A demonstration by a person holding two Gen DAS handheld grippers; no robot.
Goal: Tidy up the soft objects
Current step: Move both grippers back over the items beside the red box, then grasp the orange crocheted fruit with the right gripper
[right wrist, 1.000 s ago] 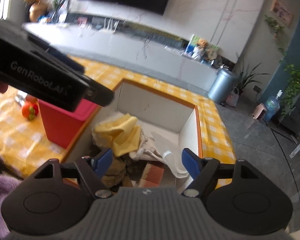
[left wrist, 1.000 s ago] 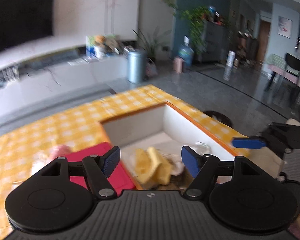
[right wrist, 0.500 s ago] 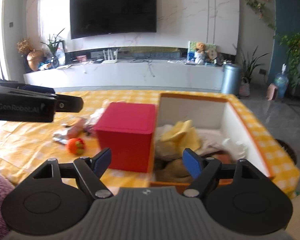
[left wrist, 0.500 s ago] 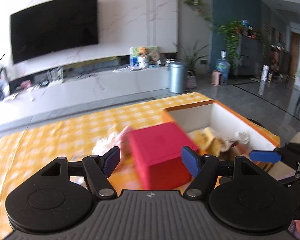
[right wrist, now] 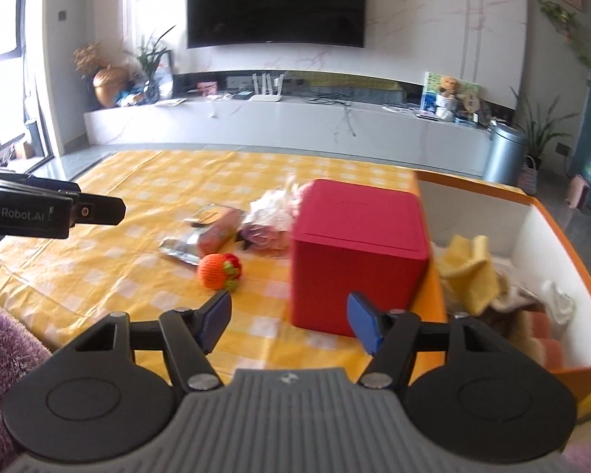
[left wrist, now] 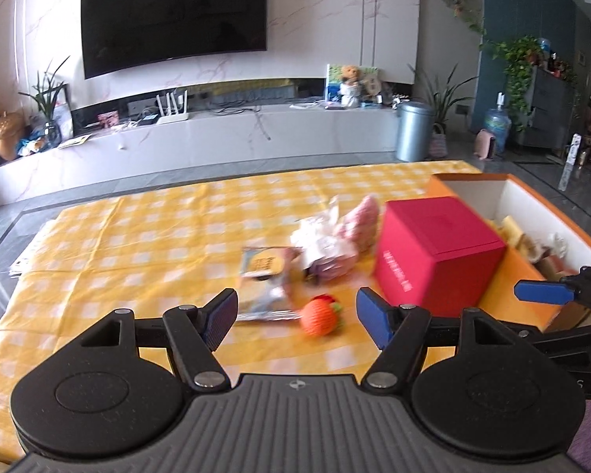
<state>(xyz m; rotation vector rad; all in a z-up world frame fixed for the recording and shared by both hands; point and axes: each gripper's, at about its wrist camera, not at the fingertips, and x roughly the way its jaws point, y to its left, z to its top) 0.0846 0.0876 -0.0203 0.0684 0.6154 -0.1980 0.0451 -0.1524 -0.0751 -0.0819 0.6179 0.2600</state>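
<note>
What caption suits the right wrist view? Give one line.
Right gripper, its jaws closing on nothing, faces the knitted orange toy and red box.

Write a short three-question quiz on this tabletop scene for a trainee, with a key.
1. True or false: the red box stands inside the orange bin.
2. Which thing lies nearest the left gripper? A) yellow cloth B) orange knitted toy C) pink plush
3. Fill in: neither gripper holds anything; the right gripper has ____ between its fingers.

Key: 1 false, it stands on the checked tablecloth beside the bin. 2 B. 3 nothing.
</note>
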